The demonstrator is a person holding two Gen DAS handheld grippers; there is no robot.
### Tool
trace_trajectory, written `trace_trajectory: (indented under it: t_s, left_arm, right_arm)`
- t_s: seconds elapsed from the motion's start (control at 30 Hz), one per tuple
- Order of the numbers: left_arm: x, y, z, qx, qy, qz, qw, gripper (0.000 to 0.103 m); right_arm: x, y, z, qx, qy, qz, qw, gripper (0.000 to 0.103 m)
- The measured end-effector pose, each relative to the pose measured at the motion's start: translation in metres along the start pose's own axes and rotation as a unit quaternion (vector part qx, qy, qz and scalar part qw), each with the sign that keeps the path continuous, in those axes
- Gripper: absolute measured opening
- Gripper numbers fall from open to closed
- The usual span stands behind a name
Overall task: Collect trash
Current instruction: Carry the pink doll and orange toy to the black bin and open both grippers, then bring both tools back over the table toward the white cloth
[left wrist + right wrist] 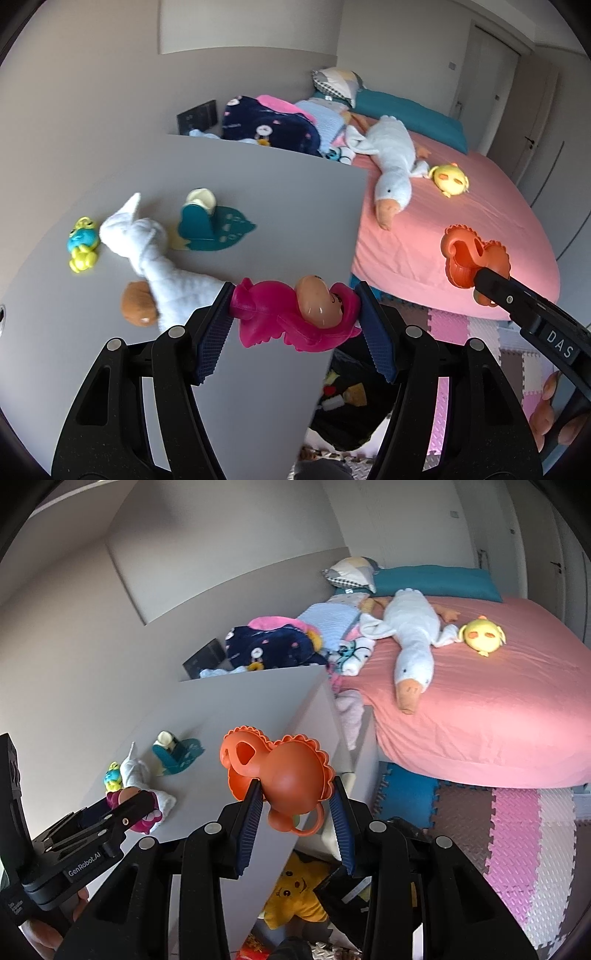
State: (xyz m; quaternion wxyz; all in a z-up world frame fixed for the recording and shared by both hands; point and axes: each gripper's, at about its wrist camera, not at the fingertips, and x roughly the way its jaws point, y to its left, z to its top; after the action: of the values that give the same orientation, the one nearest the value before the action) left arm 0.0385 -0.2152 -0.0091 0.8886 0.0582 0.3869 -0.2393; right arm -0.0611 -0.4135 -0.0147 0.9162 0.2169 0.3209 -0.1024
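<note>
2 grippers are seen, the left gripper (295,314) and the right gripper (297,805). 2 rubber toys are counted: 1 magenta toy (280,317) and 1 orange toy (280,771). 2 plush geese are counted: 1 desk goose (155,254) and 1 bed goose (391,158). Possibly 2 small yellow toys.

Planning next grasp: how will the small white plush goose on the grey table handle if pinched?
The small white plush goose looks soft and sagging, so probably floppy and light. Its fabric should grip well; it lies flat on the grey table, so rolling seems unlikely.

"GenRobot.AI" — left tongs (127,805); "DAS" — right tongs (476,284)
</note>
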Motion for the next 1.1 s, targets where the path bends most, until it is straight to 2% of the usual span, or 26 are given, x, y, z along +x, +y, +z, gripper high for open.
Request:
trace_trajectory:
  t_s: [0.63, 0.87, 0.9, 0.93, 1.0, 1.1]
  left_arm:
    - [0.026, -0.077, -0.010, 0.070, 0.034, -0.043, 0.9960, 0.064]
    - [0.042, -0.097, -0.018, 0.090, 0.065, -0.064, 0.9918, 0.064]
    - [0.046, -0.100, -0.019, 0.095, 0.077, -0.072, 0.9899, 0.065]
    - [0.049, -0.101, -0.019, 0.097, 0.084, -0.076, 0.9888, 0.078]
    - [0.052, -0.103, -0.021, 0.101, 0.083, -0.064, 0.9894, 0.094]
    - [0.054, -0.103, -0.021, 0.105, 0.076, -0.040, 0.9907, 0.095]
  right_arm:
    - [-0.011, -0.072, -0.003, 0.053, 0.001, -0.053, 0.997, 0.039]
    - [-0.009, -0.092, -0.002, 0.072, 0.010, -0.075, 0.995, 0.040]
    - [-0.009, -0.094, -0.001, 0.078, 0.013, -0.080, 0.994, 0.048]
    - [-0.008, -0.097, 0.000, 0.081, 0.013, -0.088, 0.993, 0.062]
    - [-0.009, -0.097, 0.001, 0.077, 0.005, -0.100, 0.992, 0.070]
    - [-0.009, -0.100, 0.002, 0.076, 0.004, -0.105, 0.992, 0.076]
